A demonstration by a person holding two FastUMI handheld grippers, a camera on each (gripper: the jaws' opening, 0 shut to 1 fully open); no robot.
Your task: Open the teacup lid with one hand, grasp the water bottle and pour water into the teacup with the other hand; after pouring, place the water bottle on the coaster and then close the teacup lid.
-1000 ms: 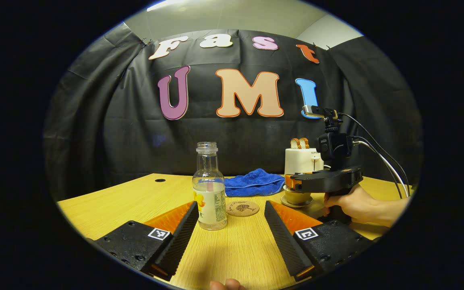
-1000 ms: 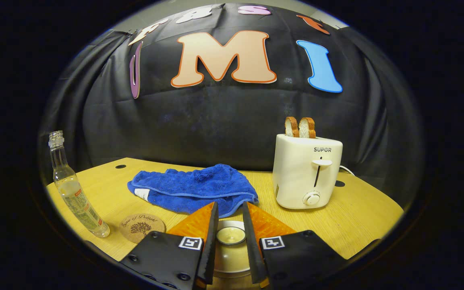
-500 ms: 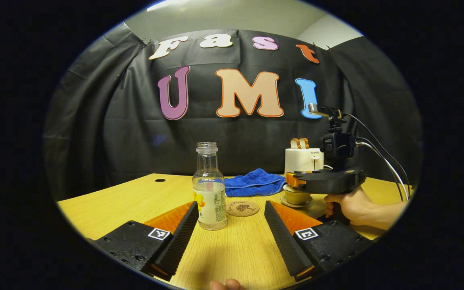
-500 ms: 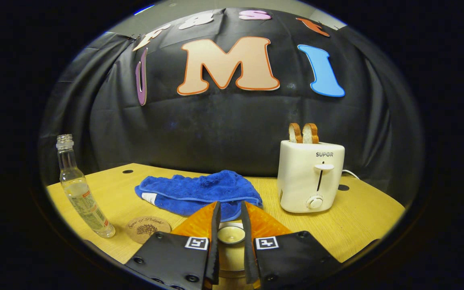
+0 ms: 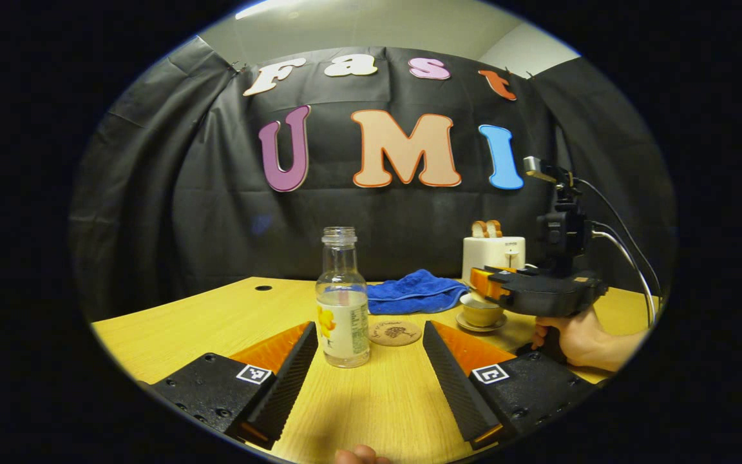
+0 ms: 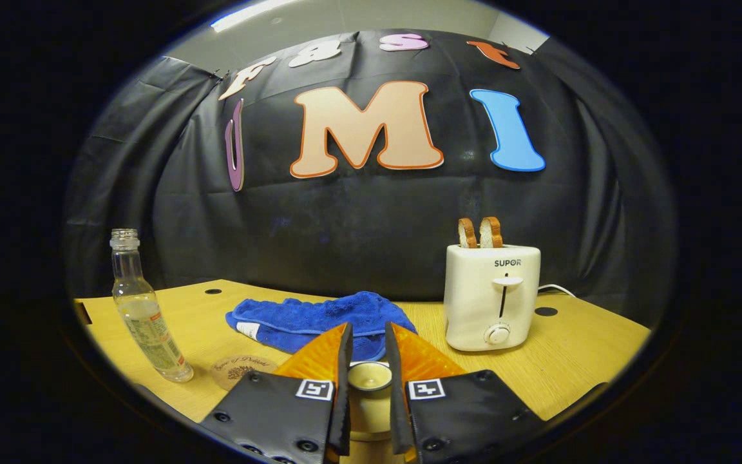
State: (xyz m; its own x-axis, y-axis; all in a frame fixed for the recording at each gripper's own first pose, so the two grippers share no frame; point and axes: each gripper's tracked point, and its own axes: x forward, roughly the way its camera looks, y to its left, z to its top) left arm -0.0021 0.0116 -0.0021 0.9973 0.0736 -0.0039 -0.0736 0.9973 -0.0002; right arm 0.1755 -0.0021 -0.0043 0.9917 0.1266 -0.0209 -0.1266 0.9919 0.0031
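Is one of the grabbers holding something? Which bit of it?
The right gripper pinches the teacup lid by its knob, raised off the teacup. The left gripper holds nothing.

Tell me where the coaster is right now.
Left gripper view: the coaster lies flat on the table, between bottle and teacup.

Toaster (image 6: 492, 296), cream, right gripper view: brand word "SUPOR" printed on its front face, above the lever slot. Coaster (image 5: 395, 333), round, on the worktop (image 5: 216, 316): script lettering over a tree emblem, too small to read in either view. Water bottle (image 5: 342, 303): printed label with a yellow flower, text illegible. Tongs: square black-and-white coded tags, no readable characters.
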